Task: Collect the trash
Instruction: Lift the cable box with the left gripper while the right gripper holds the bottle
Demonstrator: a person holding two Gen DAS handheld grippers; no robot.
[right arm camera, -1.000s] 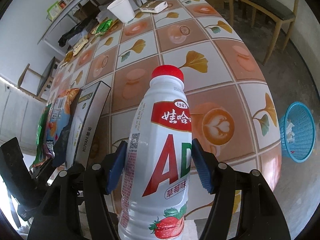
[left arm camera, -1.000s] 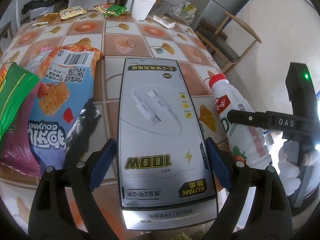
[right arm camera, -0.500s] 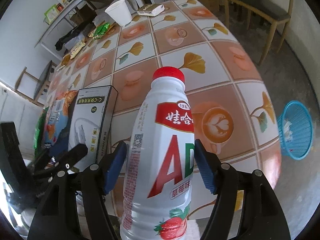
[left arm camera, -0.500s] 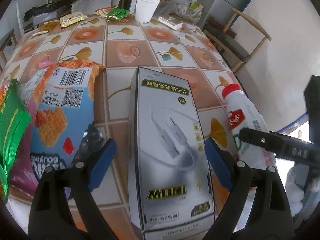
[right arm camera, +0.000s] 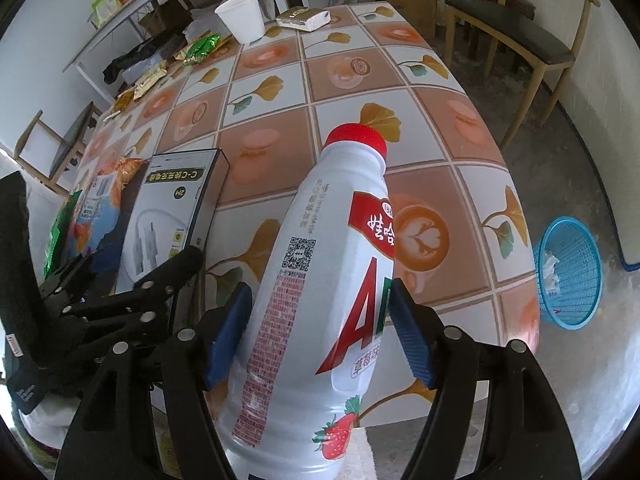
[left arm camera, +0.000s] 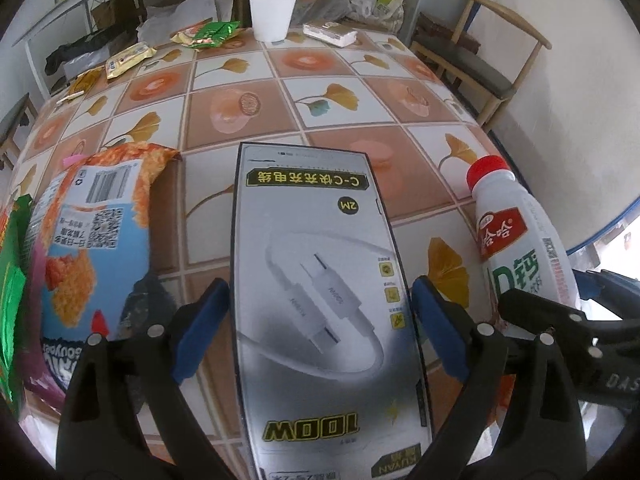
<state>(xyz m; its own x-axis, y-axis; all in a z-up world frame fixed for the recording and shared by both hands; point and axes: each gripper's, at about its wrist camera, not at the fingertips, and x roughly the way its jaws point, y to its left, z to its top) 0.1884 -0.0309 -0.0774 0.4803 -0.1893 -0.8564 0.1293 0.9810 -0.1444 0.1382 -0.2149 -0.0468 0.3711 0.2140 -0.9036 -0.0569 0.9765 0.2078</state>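
My left gripper (left arm camera: 320, 320) is shut on a grey cable box (left arm camera: 316, 280) printed "100W", held above the tiled table (left arm camera: 248, 108). My right gripper (right arm camera: 320, 332) is shut on a white yoghurt-drink bottle (right arm camera: 320, 280) with a red cap, tilted a little left. The bottle also shows at the right of the left wrist view (left arm camera: 516, 240), and the box at the left of the right wrist view (right arm camera: 168, 208). A blue trash basket (right arm camera: 568, 272) with some paper in it stands on the floor right of the table.
An orange-blue snack bag (left arm camera: 92, 232) and a green bag (left arm camera: 12, 280) lie at the table's left. A white paper cup (left arm camera: 272, 14), a small flat pack (left arm camera: 328, 34) and several wrappers (left arm camera: 204, 34) lie at the far edge. Wooden chairs (right arm camera: 520, 40) stand at the right.
Both grippers have risen and tipped back with their loads. More of the far table shows. The bottle has leaned left in the right gripper.
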